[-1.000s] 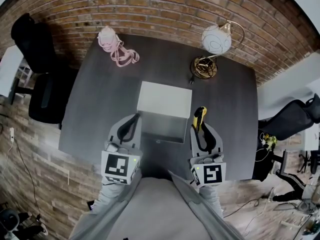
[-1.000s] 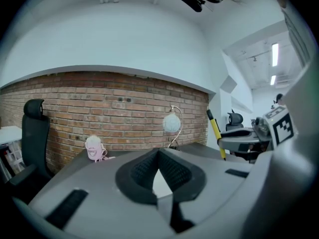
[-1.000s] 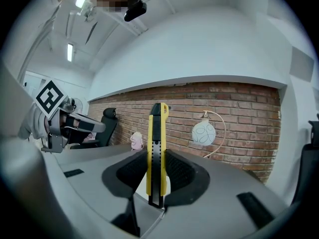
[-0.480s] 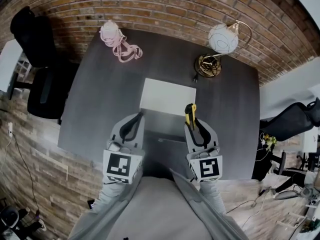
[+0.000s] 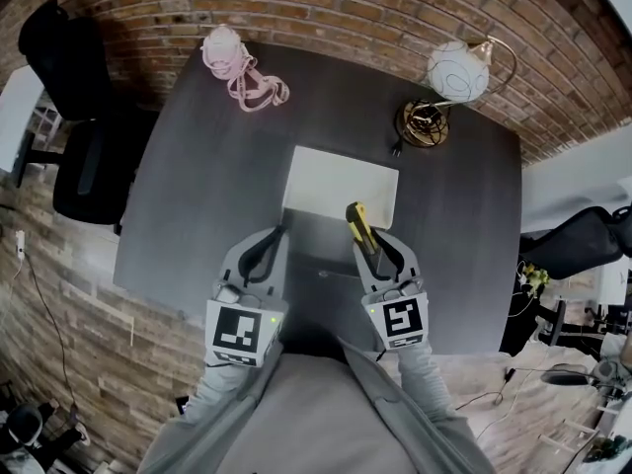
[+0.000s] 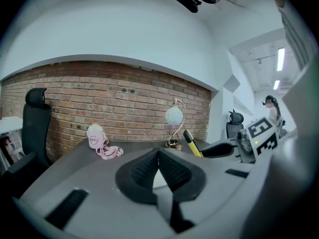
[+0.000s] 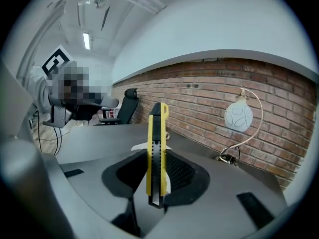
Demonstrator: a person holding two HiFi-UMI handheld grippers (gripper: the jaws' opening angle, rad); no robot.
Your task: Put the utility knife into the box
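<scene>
The dark grey worktop (image 5: 197, 186) stands against a red brick wall (image 5: 326, 8). A black office chair (image 5: 84, 166) sits off its left edge. Near the middle of the worktop is the open box with a white flap (image 5: 341, 181); its grey inside lies on the near side of the flap. At the far right corner stands a lamp with a white globe shade and a brass base (image 5: 459, 67), and at the far left corner lies a pink soft thing with looped cords (image 5: 242, 72).

Both grippers are over the near edge. The left gripper (image 6: 158, 153), at the box's near left corner, has its ribbed black pads pressed together with nothing between them. The right gripper (image 7: 157, 171) is clamped on the yellow and black utility knife (image 7: 155, 148), which stands lengthwise along the jaws and sticks out past their tips. In the head view the knife (image 5: 356, 223) is over the box, its far end overlapping the near edge of the white flap; how high it is above the box I cannot tell.
</scene>
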